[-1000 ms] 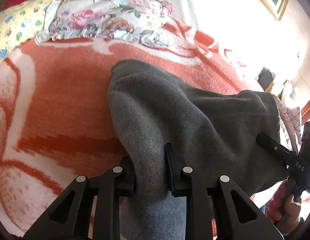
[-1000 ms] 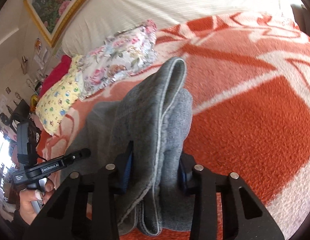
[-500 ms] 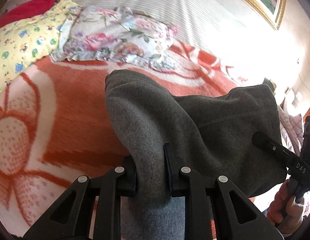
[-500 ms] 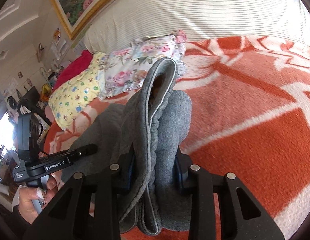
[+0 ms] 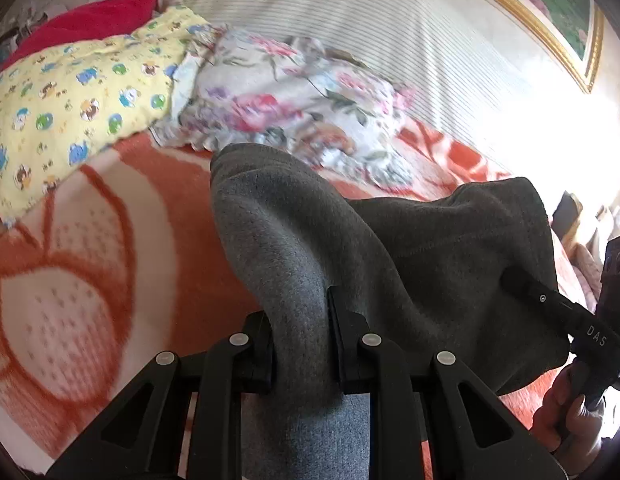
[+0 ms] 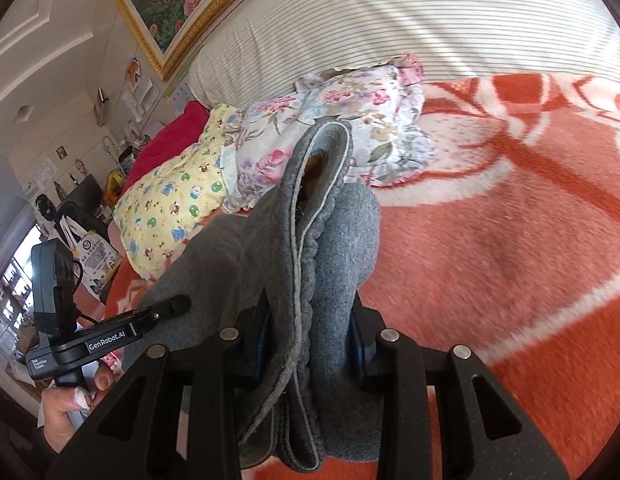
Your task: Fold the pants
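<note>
Pillows line the far end of the bed: left of the floral pillow (image 5: pixel 286 96) lies the yellow cartoon-print pillow (image 5: pixel 74 108), and further left of that a red cushion (image 5: pixel 90 24) shows. The grey pants (image 5: pixel 350 264) hang just in front of the floral pillow, lifted off the orange-and-white blanket (image 5: pixel 110 264) and stretched between your two tools. Your left gripper (image 5: pixel 301 344) is clamped on a thick fold of the fabric, pads pressing it from both sides, with more cloth drooping below the jaws. Right of the floral pillow in the left wrist view, your right hand (image 5: pixel 566 408) holds the other tool, its tip buried in the far edge of the pants. From the right wrist view, your right gripper (image 6: pixel 308 344) is closed on a bunched stack of layers (a pale stitched hem runs up the middle), the top of the bunch standing in front of the floral pillow. Your left hand (image 6: pixel 70 408) shows at that view's lower left.
</note>
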Demonstrator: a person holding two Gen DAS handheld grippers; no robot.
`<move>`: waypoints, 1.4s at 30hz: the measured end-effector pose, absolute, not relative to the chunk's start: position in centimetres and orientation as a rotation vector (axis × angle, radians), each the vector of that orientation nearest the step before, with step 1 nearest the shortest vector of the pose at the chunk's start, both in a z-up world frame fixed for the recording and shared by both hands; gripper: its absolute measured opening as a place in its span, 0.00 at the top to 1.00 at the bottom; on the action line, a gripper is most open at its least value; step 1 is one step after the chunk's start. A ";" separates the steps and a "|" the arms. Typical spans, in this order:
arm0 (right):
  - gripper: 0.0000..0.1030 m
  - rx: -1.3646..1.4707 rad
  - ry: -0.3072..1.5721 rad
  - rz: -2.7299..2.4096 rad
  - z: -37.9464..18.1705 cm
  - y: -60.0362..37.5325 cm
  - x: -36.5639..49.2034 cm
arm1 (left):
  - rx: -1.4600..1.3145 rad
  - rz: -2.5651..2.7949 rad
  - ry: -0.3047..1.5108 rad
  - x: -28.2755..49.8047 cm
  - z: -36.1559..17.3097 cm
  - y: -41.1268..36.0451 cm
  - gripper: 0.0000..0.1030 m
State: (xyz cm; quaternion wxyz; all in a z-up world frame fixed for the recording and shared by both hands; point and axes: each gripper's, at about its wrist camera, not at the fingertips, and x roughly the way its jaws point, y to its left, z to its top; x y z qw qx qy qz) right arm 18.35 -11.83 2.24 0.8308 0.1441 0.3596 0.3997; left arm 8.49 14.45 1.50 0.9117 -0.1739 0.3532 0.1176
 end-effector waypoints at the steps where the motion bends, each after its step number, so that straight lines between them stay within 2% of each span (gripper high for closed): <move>1: 0.68 0.307 0.761 0.853 2.3 -11.3 18.8 | -0.358 0.250 0.722 8.8 1.6 15.0 0.80; 8: 0.68 0.315 0.746 0.891 2.6 -7.1 22.7 | -0.374 0.294 0.712 11.9 2.0 18.9 0.80; 16: 0.67 0.287 0.807 0.891 0.2 -4.7 26.0 | -0.408 0.320 0.753 13.0 -0.8 21.2 0.79; 21: 0.47 0.266 0.893 0.844 -2.3 -5.4 27.6 | -0.470 0.300 0.777 11.8 -2.8 22.5 0.69; 22: 0.45 0.256 0.913 0.838 -2.8 -5.6 27.9 | -0.478 0.304 0.777 11.5 -3.0 22.6 0.66; 24: 0.37 0.238 0.924 0.832 -3.6 -6.0 28.1 | -0.490 0.303 0.770 10.8 -3.4 22.8 0.64; 26: 0.32 0.225 0.921 0.819 -3.9 -6.4 28.2 | -0.495 0.316 0.768 10.2 -3.8 22.9 0.53; 30: 0.22 0.232 0.922 0.801 -4.8 -6.8 28.7 | -0.509 0.312 0.779 9.9 -4.9 23.3 0.50; 33: 0.18 0.235 0.936 0.787 -5.9 -6.6 29.3 | -0.517 0.312 0.786 10.0 -5.5 23.5 0.50; 38: 0.18 0.246 0.946 0.780 -5.3 -6.8 29.1 | -0.508 0.322 0.787 9.6 -4.6 23.1 0.50; 42: 0.16 0.238 0.905 0.812 -3.1 -7.4 27.5 | -0.485 0.322 0.777 8.6 -3.2 22.0 0.37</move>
